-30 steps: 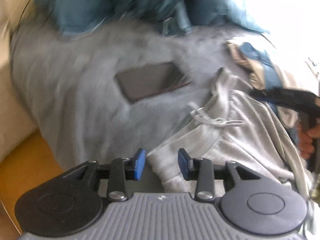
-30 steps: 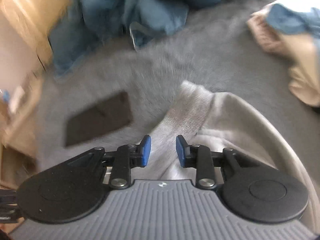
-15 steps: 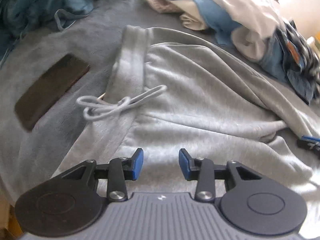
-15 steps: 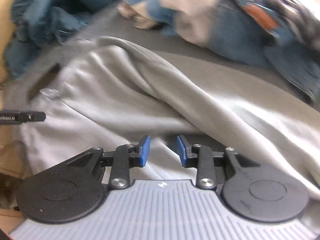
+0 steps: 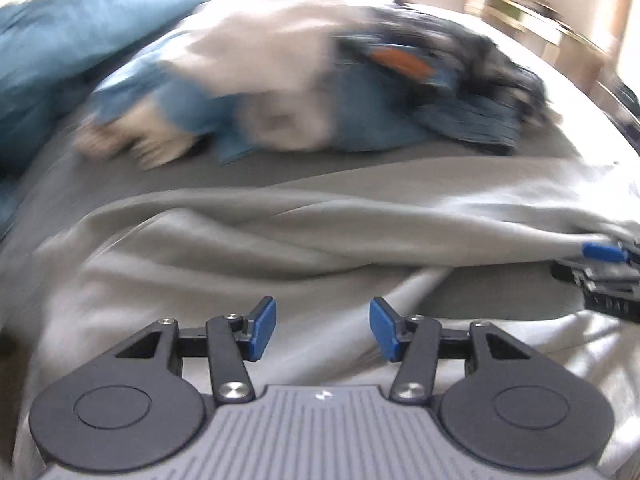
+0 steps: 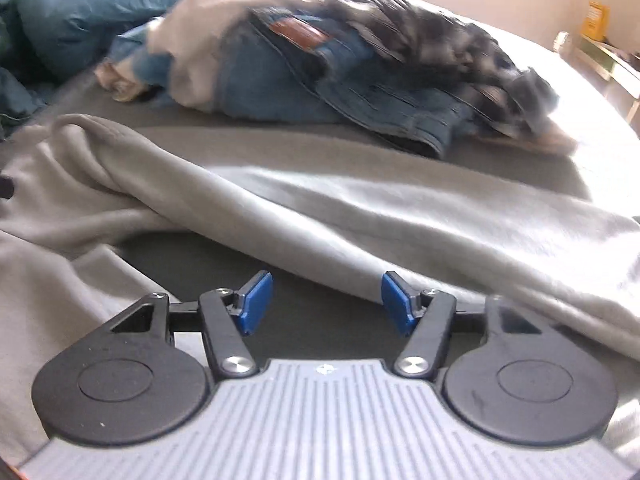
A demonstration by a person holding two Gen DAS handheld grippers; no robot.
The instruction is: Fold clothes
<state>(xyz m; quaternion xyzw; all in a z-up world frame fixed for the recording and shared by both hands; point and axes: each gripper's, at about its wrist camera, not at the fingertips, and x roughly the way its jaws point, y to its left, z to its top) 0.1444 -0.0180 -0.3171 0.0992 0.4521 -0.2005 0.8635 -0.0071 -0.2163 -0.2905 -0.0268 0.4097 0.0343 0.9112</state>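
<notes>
Both claws tip steeply down toward the grey sweatpants [image 5: 248, 240] spread across the bed [image 6: 248, 256]. The left claw [image 5: 323, 328] hovers over the pants' rumpled cloth, its blue pads parting, with nothing pinched between them; fabric lies under the gap. The right claw [image 6: 327, 304] hangs over a bare patch of dark grey sheet just in front of a long fold of the sweatpants, its jaws also spreading and empty, the right pad close against the fold's lower edge; whether it touches I cannot tell. In the left wrist view the right claw's tips [image 5: 604, 252] show at the far right edge, beside the pants. The sweatpants lie lengthwise across both views, their long ridge running from upper left to lower right in the right wrist view. Behind the sweatpants sits a heap of clothes [image 6: 320, 60]: blue jeans [image 6: 280, 80], a whitish garment, a dark patterned piece. A teal duvet [image 6: 80, 8] is bunched left of the heap.
</notes>
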